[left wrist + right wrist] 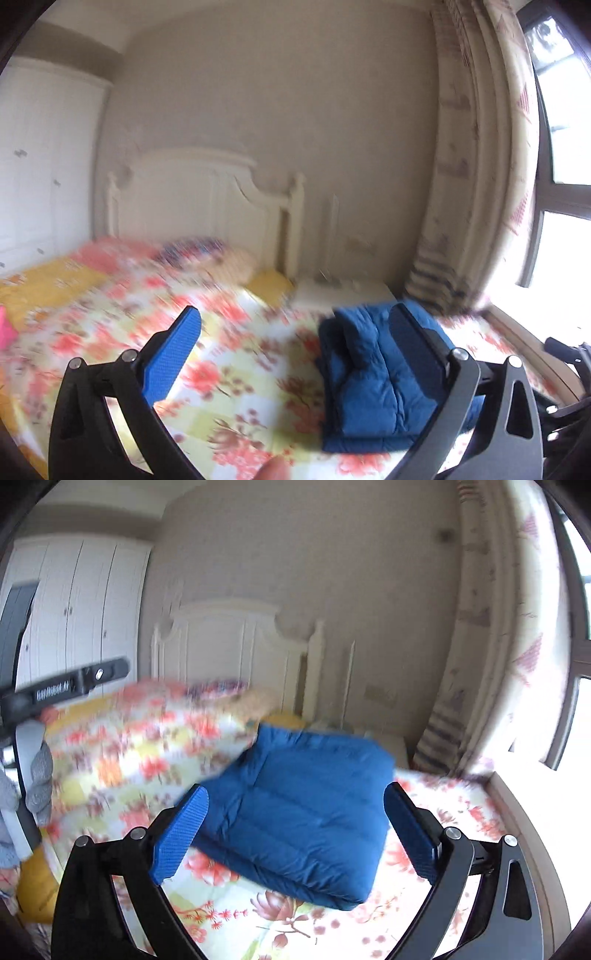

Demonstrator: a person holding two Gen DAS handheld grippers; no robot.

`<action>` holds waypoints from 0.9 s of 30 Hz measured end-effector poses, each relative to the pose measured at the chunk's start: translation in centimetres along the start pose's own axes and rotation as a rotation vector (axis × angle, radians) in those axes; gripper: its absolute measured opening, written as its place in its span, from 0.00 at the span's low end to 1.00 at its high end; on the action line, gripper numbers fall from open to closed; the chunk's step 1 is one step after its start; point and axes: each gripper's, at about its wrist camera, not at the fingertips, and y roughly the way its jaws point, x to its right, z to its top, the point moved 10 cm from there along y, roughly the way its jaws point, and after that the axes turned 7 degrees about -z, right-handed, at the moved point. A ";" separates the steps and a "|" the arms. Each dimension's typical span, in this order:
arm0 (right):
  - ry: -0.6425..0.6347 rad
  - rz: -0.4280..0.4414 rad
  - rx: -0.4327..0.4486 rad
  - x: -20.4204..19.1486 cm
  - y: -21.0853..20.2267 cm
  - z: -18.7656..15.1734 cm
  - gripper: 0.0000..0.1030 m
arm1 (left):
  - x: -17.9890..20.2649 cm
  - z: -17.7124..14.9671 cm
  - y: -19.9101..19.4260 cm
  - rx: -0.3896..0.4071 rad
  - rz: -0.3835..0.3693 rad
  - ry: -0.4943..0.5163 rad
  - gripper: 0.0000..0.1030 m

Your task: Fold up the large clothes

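Note:
A blue padded jacket (299, 812) lies folded into a thick square bundle on the flowered bedspread (122, 760). My right gripper (295, 830) is open above its near side, and its blue pads touch nothing. In the left wrist view the same blue jacket (369, 380) lies to the right on the bedspread (236, 369). My left gripper (295, 354) stands wide open over the bed, and its right finger overlaps the bundle in view without gripping it. Both views are blurred by motion.
A white headboard (199, 195) and pillows (207, 254) are at the far end of the bed. A white wardrobe (74, 605) stands at the left, a curtain (480, 166) and window (565, 147) at the right. A white bedside table (343, 291) sits beyond the jacket.

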 end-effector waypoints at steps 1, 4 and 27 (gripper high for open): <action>0.009 -0.004 0.008 0.4 -0.8 0.1 0.90 | 0.2 0.6 -1.4 0.049 0.021 0.003 0.98; 0.027 -0.041 -0.020 0.9 -2.3 -1.4 0.96 | 2.1 0.0 -3.7 0.073 -0.026 0.025 0.98; 0.166 -0.157 -0.184 1.2 -2.8 -8.9 0.96 | 6.4 -13.8 -0.6 -0.314 -0.070 0.096 0.98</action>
